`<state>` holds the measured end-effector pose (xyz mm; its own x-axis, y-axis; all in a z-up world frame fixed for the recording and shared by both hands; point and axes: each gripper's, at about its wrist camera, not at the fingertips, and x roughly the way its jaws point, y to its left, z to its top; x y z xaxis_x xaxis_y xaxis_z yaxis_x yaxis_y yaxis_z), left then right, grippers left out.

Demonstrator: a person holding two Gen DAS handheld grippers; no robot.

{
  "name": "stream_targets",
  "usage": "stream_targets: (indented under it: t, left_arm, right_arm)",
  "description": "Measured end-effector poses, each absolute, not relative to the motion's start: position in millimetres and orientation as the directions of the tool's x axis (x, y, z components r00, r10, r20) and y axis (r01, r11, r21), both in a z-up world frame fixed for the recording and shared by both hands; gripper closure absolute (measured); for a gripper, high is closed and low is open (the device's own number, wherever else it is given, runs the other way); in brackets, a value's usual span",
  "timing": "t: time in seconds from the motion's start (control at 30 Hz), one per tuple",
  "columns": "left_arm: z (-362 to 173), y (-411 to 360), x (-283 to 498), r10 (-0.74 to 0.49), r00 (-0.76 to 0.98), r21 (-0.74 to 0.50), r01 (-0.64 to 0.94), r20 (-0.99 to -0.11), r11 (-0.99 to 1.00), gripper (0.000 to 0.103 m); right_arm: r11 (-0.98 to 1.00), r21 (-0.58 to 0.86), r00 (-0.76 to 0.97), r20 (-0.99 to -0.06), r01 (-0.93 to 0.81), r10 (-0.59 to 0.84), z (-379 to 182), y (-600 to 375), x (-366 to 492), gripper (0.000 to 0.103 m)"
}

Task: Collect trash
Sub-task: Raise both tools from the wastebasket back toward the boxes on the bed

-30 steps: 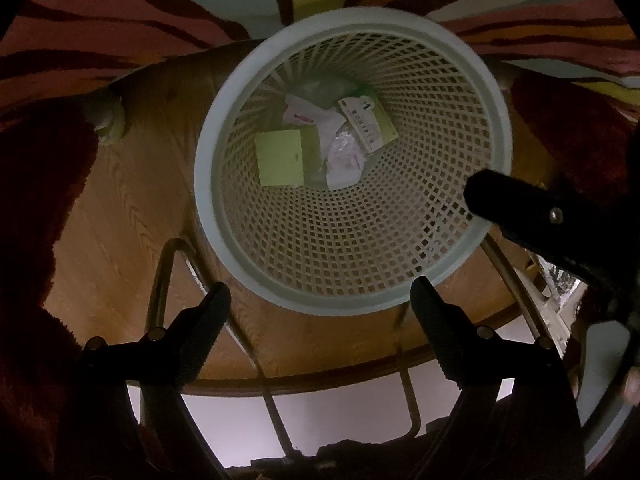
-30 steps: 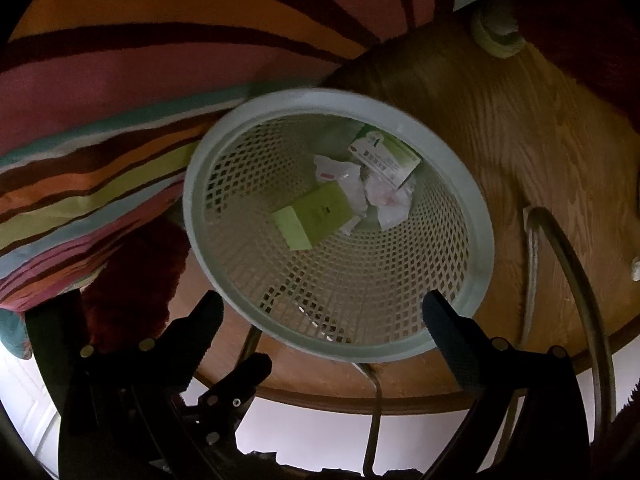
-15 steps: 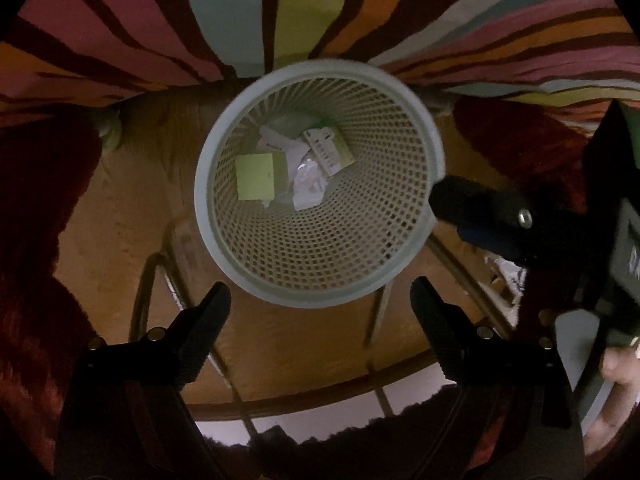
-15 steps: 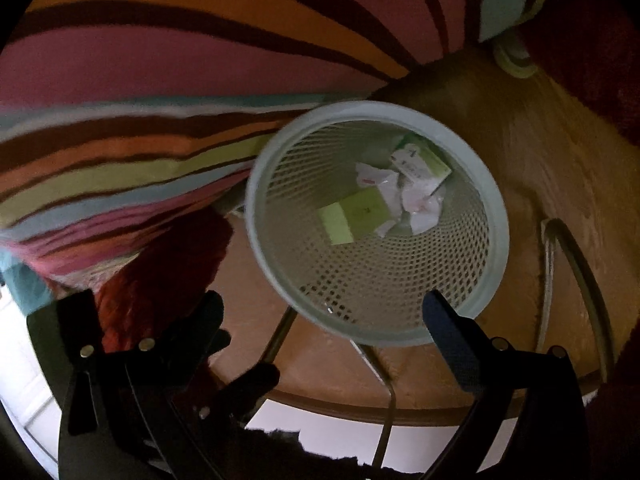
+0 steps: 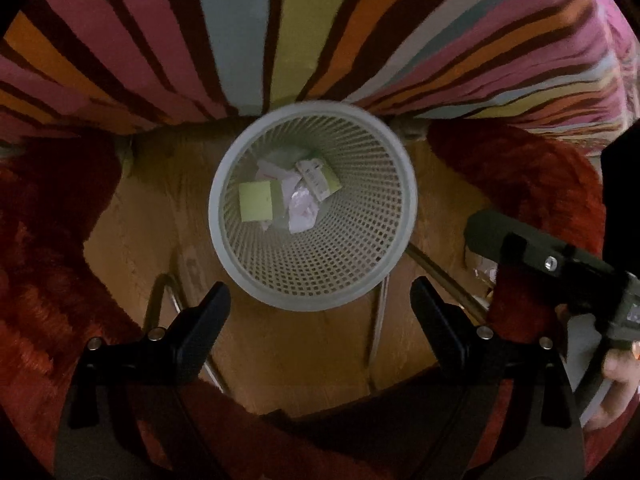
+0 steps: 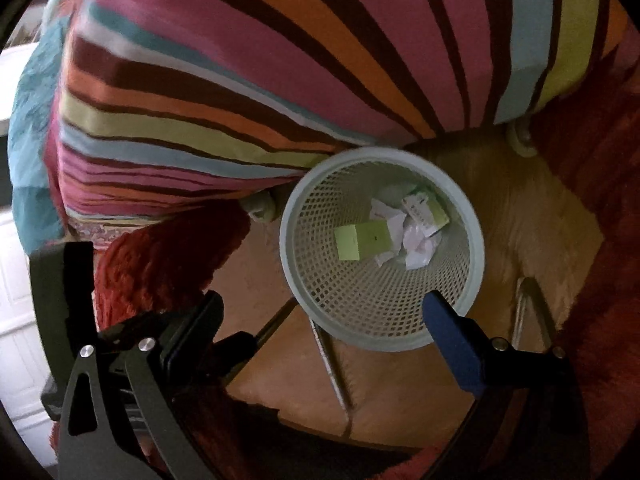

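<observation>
A white mesh wastebasket stands on the wooden floor below both grippers. Inside lie a yellow-green note, crumpled white paper and a green-and-white packet. My left gripper hangs open above the basket's near rim with nothing between its fingers. The right gripper shows at the right of the left wrist view, held by a hand. In the right wrist view the same basket holds the note and paper. My right gripper is open and empty.
A striped bedcover hangs right behind the basket. Red shaggy rug lies on both sides of the wooden floor. Thin metal legs cross the floor near the basket. A white panelled door is at the far left.
Both grippers have risen away from the basket, which now looks smaller and farther. More of the striped cover has come into view. Both stayed open and empty.
</observation>
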<state>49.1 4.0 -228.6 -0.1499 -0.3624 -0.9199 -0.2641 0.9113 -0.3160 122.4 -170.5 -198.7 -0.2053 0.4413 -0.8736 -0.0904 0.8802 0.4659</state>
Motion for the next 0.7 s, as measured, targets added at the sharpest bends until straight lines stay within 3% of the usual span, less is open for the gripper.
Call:
stream_targets:
  t: [0.2, 0.37, 0.7]
  left_arm:
    - [-194, -3, 48, -0.307, -0.068, -0.293, -0.165, -0.949, 0.942, 0.014]
    - [-156, -3, 54, -0.220, 0.105, -0.230, -0.092, -0.970, 0.969, 0.014]
    - [-94, 27, 70, -0.122, 0.427, -0.189, -0.118, -0.896, 0.975, 0.014]
  right_arm:
    - [0.885, 0.414, -0.098, -0.910, -0.212, 0.402, -168, -167, 127, 0.008]
    - [0.871, 0.363, 0.049, -0.915, -0.332, 0.400, -133, -161, 131, 0.008]
    - [0.870, 0.196, 0.398, -0.828, -0.452, 0.394, -77, -160, 148, 0.008]
